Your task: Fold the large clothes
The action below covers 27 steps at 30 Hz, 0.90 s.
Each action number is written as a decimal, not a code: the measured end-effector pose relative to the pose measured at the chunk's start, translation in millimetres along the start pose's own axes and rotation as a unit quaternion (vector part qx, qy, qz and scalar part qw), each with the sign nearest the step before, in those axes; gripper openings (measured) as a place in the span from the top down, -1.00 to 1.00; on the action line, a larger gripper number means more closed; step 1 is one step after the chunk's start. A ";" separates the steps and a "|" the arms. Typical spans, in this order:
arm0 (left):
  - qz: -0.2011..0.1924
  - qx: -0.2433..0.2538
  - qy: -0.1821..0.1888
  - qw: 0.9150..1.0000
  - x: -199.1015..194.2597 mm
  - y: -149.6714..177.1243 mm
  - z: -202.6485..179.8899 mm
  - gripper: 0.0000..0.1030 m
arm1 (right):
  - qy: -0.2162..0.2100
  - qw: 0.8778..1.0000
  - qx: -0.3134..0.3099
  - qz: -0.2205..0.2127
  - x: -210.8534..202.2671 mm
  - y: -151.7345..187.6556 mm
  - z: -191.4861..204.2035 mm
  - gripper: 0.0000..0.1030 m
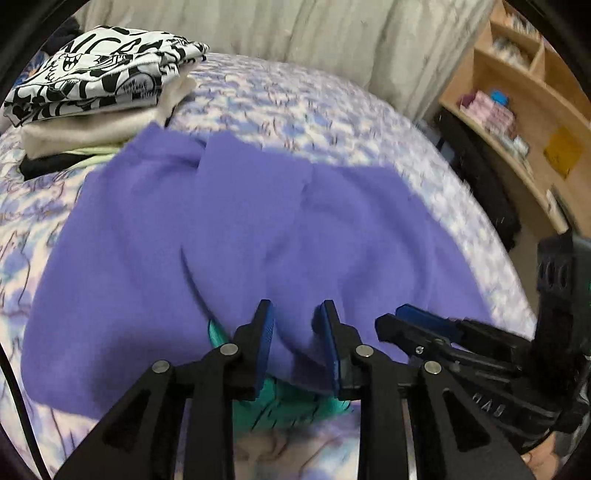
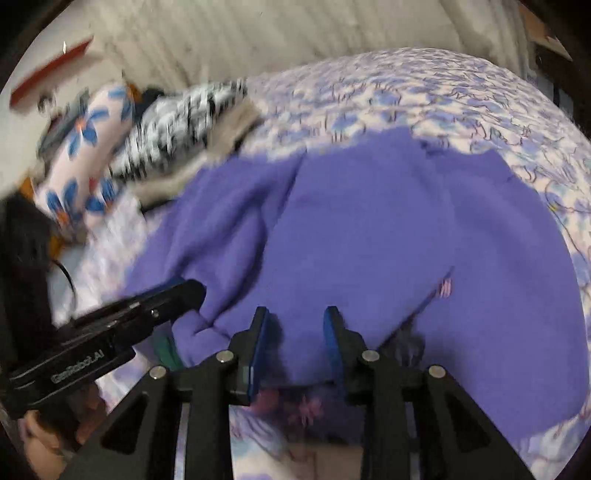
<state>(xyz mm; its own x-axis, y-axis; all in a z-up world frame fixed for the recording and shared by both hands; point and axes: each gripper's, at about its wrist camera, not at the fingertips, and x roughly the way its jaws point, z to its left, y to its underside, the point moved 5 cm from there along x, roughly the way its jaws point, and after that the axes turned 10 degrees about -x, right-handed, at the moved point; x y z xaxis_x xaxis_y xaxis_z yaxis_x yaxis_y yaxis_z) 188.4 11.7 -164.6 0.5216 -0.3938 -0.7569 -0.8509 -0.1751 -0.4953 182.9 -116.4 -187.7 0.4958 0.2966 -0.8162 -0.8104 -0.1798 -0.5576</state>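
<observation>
spreading across the middle of the bed, the purple garment (image 1: 229, 236) lies mostly flat on the floral bedsheet (image 1: 295, 107), with a few soft creases running through it and its near hem bunched up towards the two tools. a bit of teal fabric (image 1: 280, 402) peeks out from under that near edge.

the left gripper (image 1: 297, 321) is tipped down at the near edge of the garment. a raised fold of the purple cloth sits between its blue pads (image 1: 266, 332), but the view is smeared and i cannot tell whether the pads are actually pressing on it. the right gripper (image 2: 295, 325) is just beside it, also tipped down over the near hem; purple cloth lies in the gap between its fingers, and again i cannot tell if they clamp it or only straddle it. seen from the right wrist, the left tool comes in from the lower left with its tip against a rumpled bit of the hem.

off at the far left corner of the bed there is a stack of folded clothes (image 1: 92, 96), a black-and-white printed piece on top, cream beneath, something dark at the bottom. a flowered pillow (image 2: 85, 155) sits beyond the stack. a wooden shelf unit (image 1: 524, 96) stands to the right of the bed, and a pale curtain (image 1: 332, 33) hangs behind.
</observation>
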 end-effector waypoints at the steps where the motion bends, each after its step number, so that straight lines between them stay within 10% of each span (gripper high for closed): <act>1: 0.001 0.006 -0.010 1.000 3.2 7.1 2.0 0.55 | 0.004 1.000 -0.003 0.000 1.7 5.8 1.2 0.36; 20: -0.030 0.018 -0.046 0.998 -8.0 25.9 -5.0 0.47 | 0.026 0.999 0.026 0.001 2.3 22.2 3.7 0.28; 27: -0.060 0.011 -0.059 0.996 -42.1 24.8 -11.4 -0.38 | 0.011 0.998 0.054 -0.009 -22.2 23.4 4.5 0.28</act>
<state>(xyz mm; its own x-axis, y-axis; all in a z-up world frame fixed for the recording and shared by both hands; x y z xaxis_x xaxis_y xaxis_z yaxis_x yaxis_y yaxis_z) 144.6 13.6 -140.2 0.6247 -0.2622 -0.7355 -0.7808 -0.1946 -0.5937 151.5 -123.0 -181.9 0.5156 0.2783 -0.8104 -0.8303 -0.0714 -0.5528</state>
